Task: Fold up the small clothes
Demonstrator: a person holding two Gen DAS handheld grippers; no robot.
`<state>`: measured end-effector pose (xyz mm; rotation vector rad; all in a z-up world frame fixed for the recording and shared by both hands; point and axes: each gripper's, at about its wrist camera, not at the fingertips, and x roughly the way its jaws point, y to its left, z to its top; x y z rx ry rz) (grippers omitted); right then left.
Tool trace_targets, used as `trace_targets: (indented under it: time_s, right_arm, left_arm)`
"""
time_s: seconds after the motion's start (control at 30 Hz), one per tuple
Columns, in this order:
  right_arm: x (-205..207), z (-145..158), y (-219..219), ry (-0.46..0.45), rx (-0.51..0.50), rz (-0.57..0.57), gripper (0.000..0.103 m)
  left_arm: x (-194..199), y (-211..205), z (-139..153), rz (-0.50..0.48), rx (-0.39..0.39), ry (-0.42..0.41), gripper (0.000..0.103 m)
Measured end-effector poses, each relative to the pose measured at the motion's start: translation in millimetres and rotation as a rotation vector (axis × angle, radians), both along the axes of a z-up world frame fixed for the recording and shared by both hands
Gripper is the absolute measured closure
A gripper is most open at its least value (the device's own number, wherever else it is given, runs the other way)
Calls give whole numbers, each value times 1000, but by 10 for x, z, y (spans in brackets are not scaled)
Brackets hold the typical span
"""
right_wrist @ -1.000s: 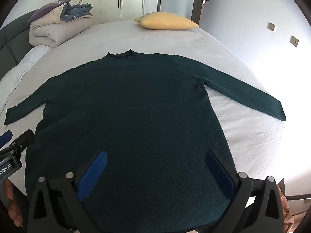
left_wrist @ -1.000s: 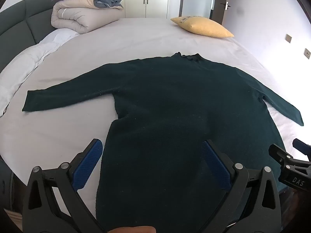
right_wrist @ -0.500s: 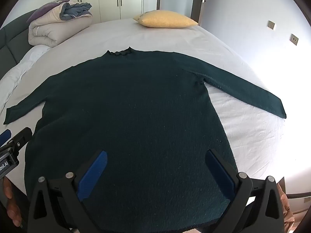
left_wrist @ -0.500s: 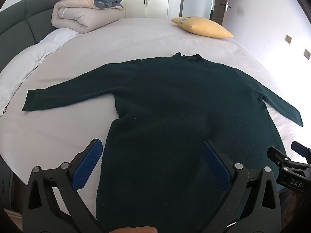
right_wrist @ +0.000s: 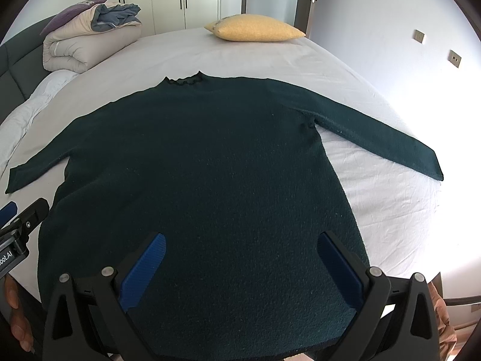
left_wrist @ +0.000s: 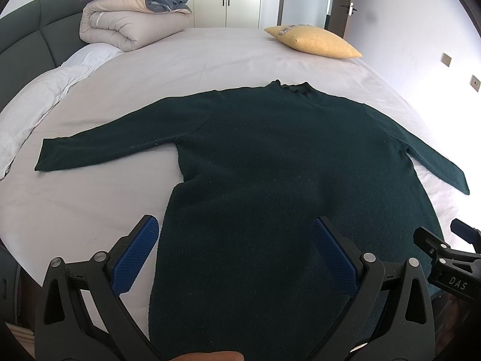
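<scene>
A dark green long-sleeved sweater (left_wrist: 285, 162) lies flat on the white bed (left_wrist: 210, 57), collar away from me, both sleeves spread out. It also shows in the right wrist view (right_wrist: 210, 165). My left gripper (left_wrist: 234, 234) is open and empty, above the sweater's lower left part near the hem. My right gripper (right_wrist: 240, 249) is open and empty above the lower right part of the hem. The right gripper's tip shows at the right edge of the left wrist view (left_wrist: 445, 252); the left gripper's tip shows at the left edge of the right wrist view (right_wrist: 21, 219).
A yellow pillow (left_wrist: 312, 40) lies at the far side of the bed. A folded beige and blue duvet (left_wrist: 132, 21) is stacked at the far left by the dark headboard (left_wrist: 27, 42). White wardrobe doors (right_wrist: 168, 0) stand behind.
Both grippers have barely shifted; the right gripper has sunk slightly toward the hem. The sweater has not moved.
</scene>
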<state>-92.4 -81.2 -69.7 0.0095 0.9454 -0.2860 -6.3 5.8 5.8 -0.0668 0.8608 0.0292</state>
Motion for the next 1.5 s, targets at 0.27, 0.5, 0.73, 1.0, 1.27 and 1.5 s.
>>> trace_targets:
  time_s: [0.27, 0.5, 0.73, 1.0, 1.27, 1.5]
  right_arm:
    - [-4, -5, 9, 2, 0, -1, 0]
    - [-36, -25, 11, 5, 2, -2, 0]
    - [-42, -27, 8, 6, 2, -2, 0]
    - [-52, -28, 18, 9, 4, -4, 0]
    - [-40, -15, 23, 13, 3, -2, 0]
    - [-43, -16, 36, 14, 3, -2, 0]
  left_arm:
    - [0, -10, -17, 1, 1, 1, 0]
    - [12, -30, -60, 2, 2, 5, 0]
    - [12, -30, -61, 2, 1, 6, 0]
    - [12, -32, -82, 1, 2, 7, 0]
    - [8, -11, -122, 3, -3, 9, 0]
    - [6, 3, -135, 4, -4, 10, 0]
